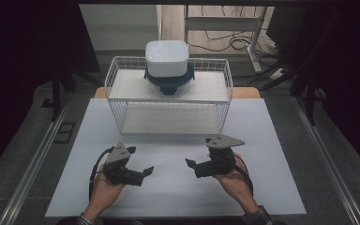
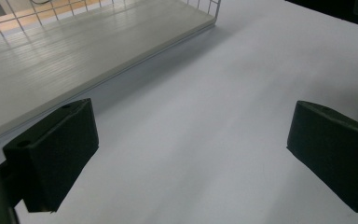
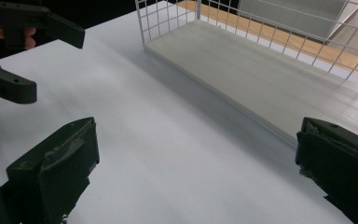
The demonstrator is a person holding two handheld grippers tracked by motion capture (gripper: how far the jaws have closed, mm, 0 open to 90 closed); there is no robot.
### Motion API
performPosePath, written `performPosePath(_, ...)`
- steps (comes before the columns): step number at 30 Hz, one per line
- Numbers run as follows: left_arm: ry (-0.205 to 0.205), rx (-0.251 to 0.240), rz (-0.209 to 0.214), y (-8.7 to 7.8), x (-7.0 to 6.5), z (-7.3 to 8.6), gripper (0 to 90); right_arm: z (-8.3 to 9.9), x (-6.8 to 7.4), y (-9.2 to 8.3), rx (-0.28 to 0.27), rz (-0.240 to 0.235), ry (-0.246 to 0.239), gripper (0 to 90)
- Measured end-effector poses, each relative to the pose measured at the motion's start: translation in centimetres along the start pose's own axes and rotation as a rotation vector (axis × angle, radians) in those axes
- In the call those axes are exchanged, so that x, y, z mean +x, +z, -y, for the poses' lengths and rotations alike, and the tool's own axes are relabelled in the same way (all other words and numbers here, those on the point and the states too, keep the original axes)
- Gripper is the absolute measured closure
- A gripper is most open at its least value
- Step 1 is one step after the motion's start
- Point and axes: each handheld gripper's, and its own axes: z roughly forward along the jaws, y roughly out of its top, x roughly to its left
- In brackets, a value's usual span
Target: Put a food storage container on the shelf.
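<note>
Plainly, line by line:

Container: a white rounded-square tub (image 1: 167, 57) sits upside-down-looking on a dark teal lid or base, with a clear bowl part under it; it stands on the upper shelf of the wire rack, at the far middle of the bench.
Wire rack: a white wire basket-like rack (image 1: 117, 79) with two pale slatted shelves, standing at the far side of the white sheet; its lower shelf (image 2: 51, 56) lies just beyond both claws.
Bench: covered by a white sheet (image 1: 178, 187); bare sheet lies under both claws.
Left claw: (image 1: 146, 171) held in the person's left hand (image 1: 104, 187) at the near left, pointing right and slightly far; its jaws stand wide apart with nothing between them.
Right claw: (image 1: 191, 164) held in the right hand (image 1: 232, 178) at the near right, pointing left toward the other claw; its jaws also stand wide apart and hold nothing.
Spacing: the two claws face each other, near but apart, and both are well apart from the container.
</note>
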Motion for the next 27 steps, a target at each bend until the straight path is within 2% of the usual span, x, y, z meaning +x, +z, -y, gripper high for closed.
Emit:
performPosePath(13, -0.018, 0.005, -0.020, -1.3, -0.2, 1.7, 1.5, 1.6, 0.0, -1.4, 0.007, 0.005, 0.013, 0.0)
performPosePath(27, -0.031, 0.017, -0.063, -3.3, 0.3, 2.9, 1.1, 3.1, -0.6, -3.6, 0.002, 0.046, 0.036, 0.0)
